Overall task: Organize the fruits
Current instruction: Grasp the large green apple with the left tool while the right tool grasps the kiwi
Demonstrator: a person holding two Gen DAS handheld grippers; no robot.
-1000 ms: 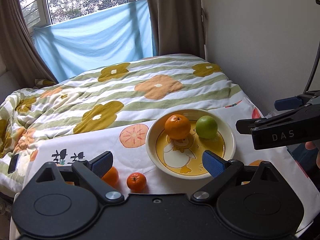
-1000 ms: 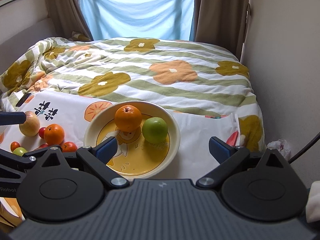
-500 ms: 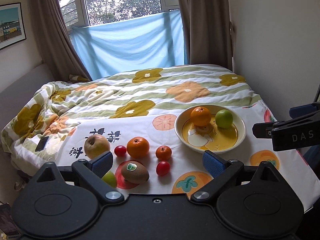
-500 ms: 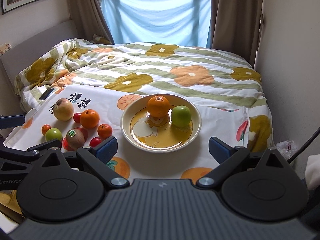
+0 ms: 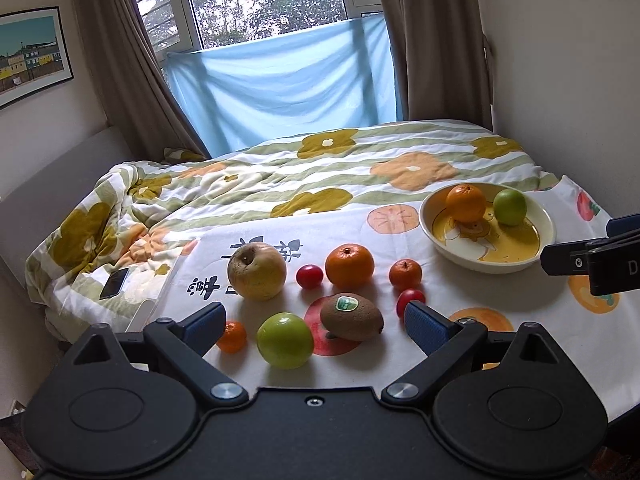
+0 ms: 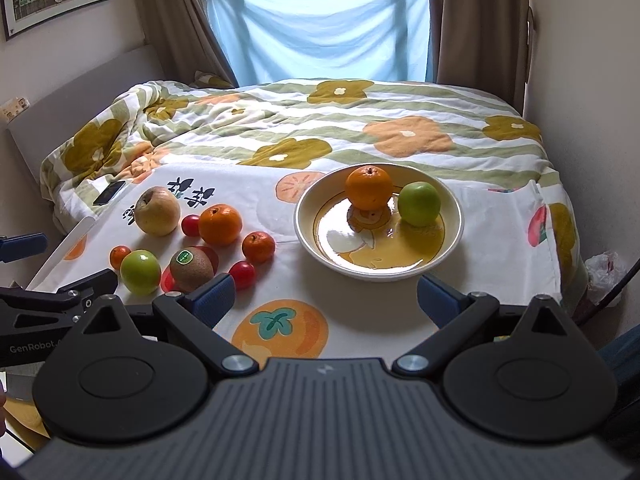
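Pulled back from the bowl [image 6: 448,236]; both hand-held grippers, left [image 5: 316,322] and right [image 6: 325,295], wide, empty.
Between picks: next, closing on kiwi [image 5: 351,317] left of bowl.

You can read "GenRobot" on the left gripper [image 6: 116,276] body, and a lone "D" on the right gripper [image 5: 576,248].

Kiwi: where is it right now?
The kiwi lies on the printed cloth just ahead of the open left gripper, right of the loose green apple, left of the bowl.
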